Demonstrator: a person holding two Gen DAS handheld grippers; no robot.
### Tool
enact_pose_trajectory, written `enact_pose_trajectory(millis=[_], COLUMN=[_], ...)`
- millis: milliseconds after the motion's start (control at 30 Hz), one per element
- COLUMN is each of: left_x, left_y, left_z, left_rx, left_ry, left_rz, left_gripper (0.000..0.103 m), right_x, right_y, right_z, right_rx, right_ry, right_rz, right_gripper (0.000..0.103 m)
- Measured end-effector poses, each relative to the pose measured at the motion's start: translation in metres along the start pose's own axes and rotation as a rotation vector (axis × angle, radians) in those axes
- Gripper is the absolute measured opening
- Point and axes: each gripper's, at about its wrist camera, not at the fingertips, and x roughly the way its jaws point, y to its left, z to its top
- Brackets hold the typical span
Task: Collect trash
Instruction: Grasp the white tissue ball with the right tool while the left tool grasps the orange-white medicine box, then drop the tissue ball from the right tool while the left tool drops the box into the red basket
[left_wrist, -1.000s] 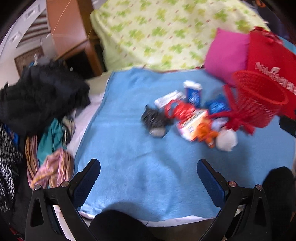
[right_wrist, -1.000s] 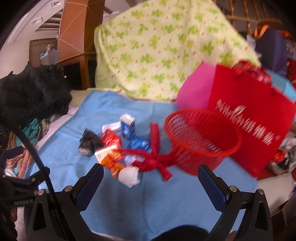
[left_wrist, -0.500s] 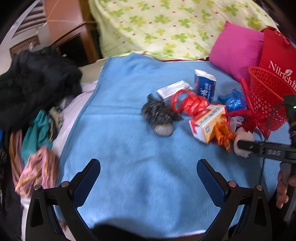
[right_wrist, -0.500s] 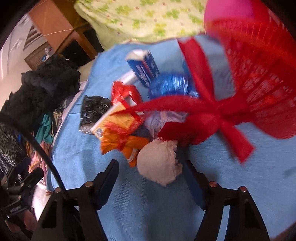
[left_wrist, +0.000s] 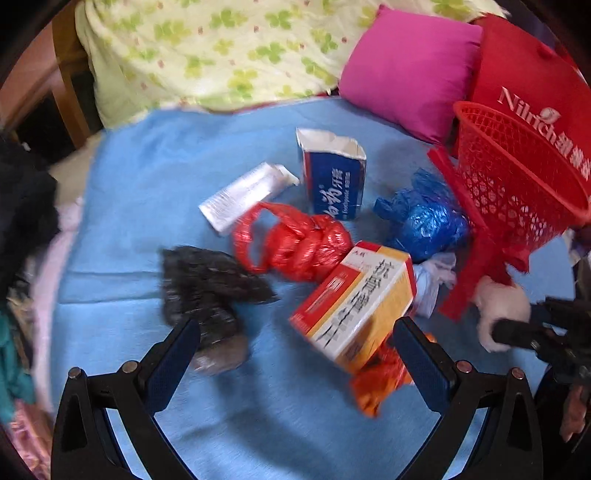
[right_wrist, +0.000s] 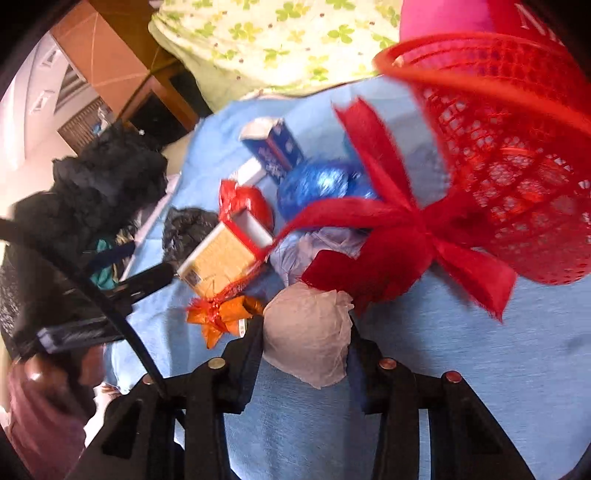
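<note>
My right tool (right_wrist: 306, 334) pinches the crumpled white paper ball (right_wrist: 308, 332) beside the red mesh basket (right_wrist: 517, 155); my left tool (left_wrist: 295, 350) is spread over the blue blanket (left_wrist: 147, 192).

Two boxes (left_wrist: 334, 173), one basket (left_wrist: 517, 184)

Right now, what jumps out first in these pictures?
A red mesh basket with a big red ribbon bow lies tipped beside a heap of wrappers and boxes on a blue blanket. Nearest the camera, the right gripper pinches a crumpled white paper ball; the left gripper is open.
</note>
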Motion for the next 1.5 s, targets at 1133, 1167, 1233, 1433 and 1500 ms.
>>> enact_pose_trajectory(millis=[1133,1167,1233,1433,1500], left_x=[-0.098,-0.103,-0.113,-0.124,-0.119], left_y=[-0.06,-0.067,-0.091,-0.165,-0.183], left_z=[0.061,0.066,0.085,0.136,0.149], left_rx=[0.029,0.044,0.086,0.191,0.2], left_ry=[-0.173,-0.182,-0.203,-0.269,-0.272], left_rz=[-0.127,-0.131,-0.146,-0.194,-0.191], left_gripper=[0.054,0.054,0.054,0.054,0.055], right_x=[-0.155,-0.158,-0.165,-0.175,-0.18], right_y=[-0.028,-0.038,-0.053,-0.096,-0.11], right_z=[0.02,0.018,0.023,0.027,0.03], right_rx=[0.018,0.03,0.076,0.167,0.209], right_ry=[-0.546,-0.554,-0.58,-0.632,-0.651], right_rz=[0.323,0.319,0.303,0.265,0.249], right_gripper=[0.045,0.045,0.045,0.046,0.047])
